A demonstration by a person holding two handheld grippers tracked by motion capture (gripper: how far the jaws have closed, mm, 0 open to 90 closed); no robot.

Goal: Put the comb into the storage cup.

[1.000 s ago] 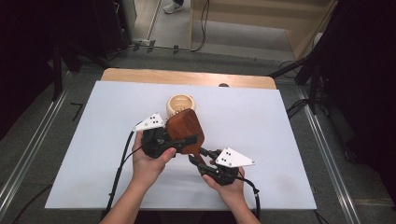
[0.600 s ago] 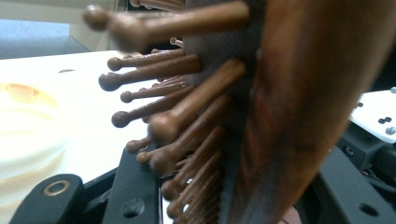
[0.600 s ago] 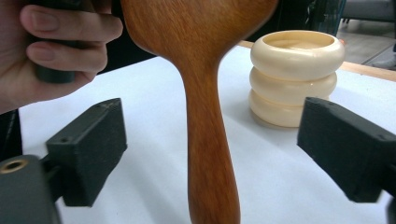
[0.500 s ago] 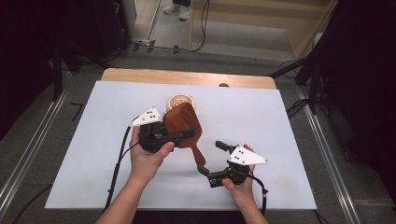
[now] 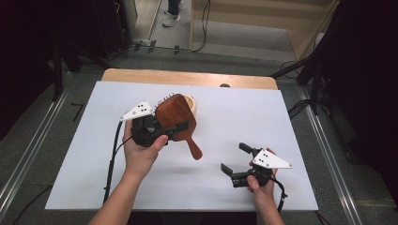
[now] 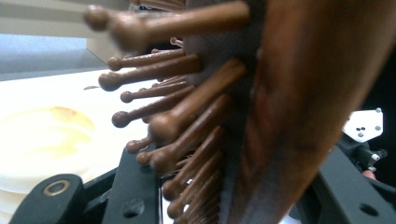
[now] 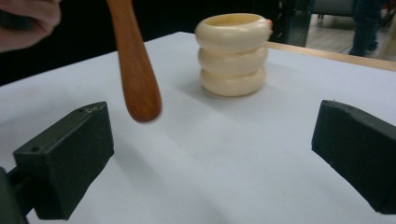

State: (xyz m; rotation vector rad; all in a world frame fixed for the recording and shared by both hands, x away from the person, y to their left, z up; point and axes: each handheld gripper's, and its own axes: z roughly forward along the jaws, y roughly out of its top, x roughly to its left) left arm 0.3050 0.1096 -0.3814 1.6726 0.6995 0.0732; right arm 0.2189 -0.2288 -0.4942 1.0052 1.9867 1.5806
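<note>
A brown wooden paddle hairbrush (image 5: 174, 114) is held off the table, its handle (image 5: 194, 150) slanting down toward me. My left gripper (image 5: 180, 126) is shut on the brush head; in the left gripper view the bristles (image 6: 187, 116) and wooden back (image 6: 299, 102) sit between its jaws. A cream ribbed cup (image 5: 190, 101) stands just behind the brush on the white table (image 5: 244, 112). My right gripper (image 5: 234, 158) rests low at the front right, open and holding nothing. In the right gripper view the handle tip (image 7: 137, 88) hangs ahead of the left jaw, with the cup (image 7: 232, 53) beyond.
A wooden board (image 5: 187, 77) borders the table's far edge. Metal rails (image 5: 324, 140) run along both sides. The floor beyond holds cables, and a person's feet (image 5: 171, 14) show far back. A cable (image 5: 112, 159) trails from the left gripper.
My right gripper has left the brush handle and drawn back to the front right, open. The left gripper has carried the brush up and farther back, near the cup.
</note>
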